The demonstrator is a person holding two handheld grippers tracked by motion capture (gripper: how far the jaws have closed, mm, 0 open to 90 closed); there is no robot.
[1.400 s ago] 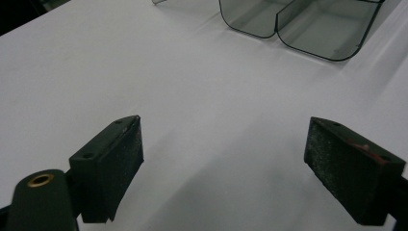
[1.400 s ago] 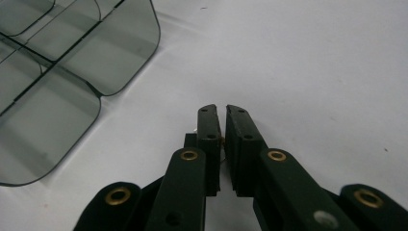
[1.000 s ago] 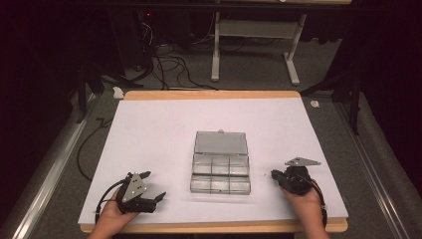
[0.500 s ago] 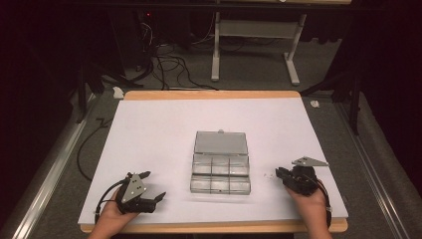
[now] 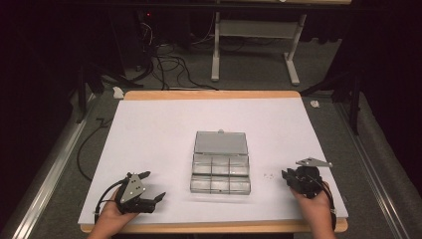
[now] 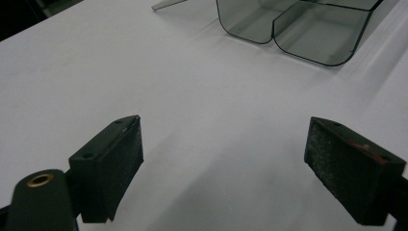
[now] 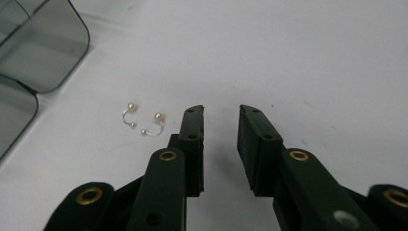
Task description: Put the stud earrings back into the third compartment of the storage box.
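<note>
The clear compartment box is sitting mid-tabletop with its lid lying open, its far compartments cut off in both gripper views. The left claw is resting wide open and empty, while the right claw has just been opening with nothing between its pads. Two tiny pearl-tipped earrings are lying just left of it, barely specks from above.

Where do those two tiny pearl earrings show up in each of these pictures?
High view: the earrings are two faint specks on the white sheet, between the clear box and the right gripper.
Left gripper view: not in this picture.
Right gripper view: the earrings lie left of the jaw tips, apart from them.
Shared landmark: the clear box, whose rounded corners show at upper left in the right gripper view and at top in the left gripper view.
</note>
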